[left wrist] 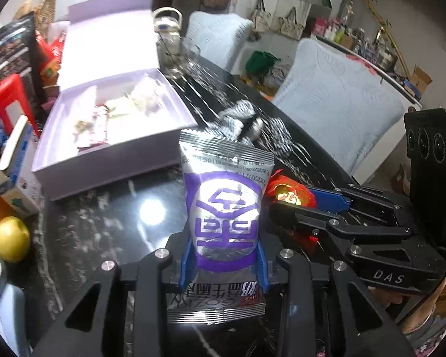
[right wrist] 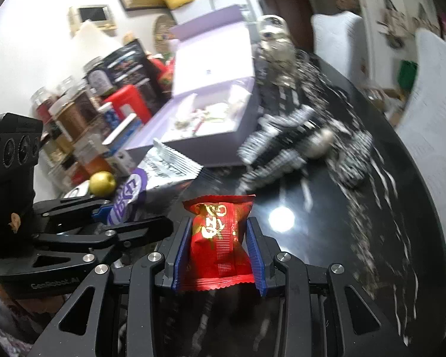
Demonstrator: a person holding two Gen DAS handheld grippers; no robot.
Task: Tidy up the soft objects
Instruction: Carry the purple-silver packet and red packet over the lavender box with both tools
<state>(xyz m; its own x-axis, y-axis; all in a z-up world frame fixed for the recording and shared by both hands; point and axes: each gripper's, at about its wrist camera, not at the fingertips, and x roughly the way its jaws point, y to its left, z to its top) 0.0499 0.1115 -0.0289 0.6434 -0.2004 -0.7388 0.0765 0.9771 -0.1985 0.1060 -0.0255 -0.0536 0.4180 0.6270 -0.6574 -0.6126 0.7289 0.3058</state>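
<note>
My left gripper (left wrist: 224, 267) is shut on a silver and purple snack pouch (left wrist: 226, 205) and holds it upright above the black glossy table (left wrist: 110, 223). My right gripper (right wrist: 218, 253) is shut on a red snack packet (right wrist: 220, 238); it also shows at the right of the left wrist view (left wrist: 288, 196). The left gripper with its pouch (right wrist: 151, 178) shows at the left of the right wrist view. An open lilac box (left wrist: 113, 160) with several wrapped snacks inside lies ahead on the table (right wrist: 312, 238); it also shows in the right wrist view (right wrist: 223, 136).
Black-and-white striped cloth (left wrist: 240, 122) lies beside the box, with a silvery object (right wrist: 321, 142) on it. A yellow-green fruit (left wrist: 12, 238) sits at the table's left edge. Jars, boxes and a red stool (right wrist: 128, 101) crowd the left. Padded chairs (left wrist: 339, 101) stand beyond the table.
</note>
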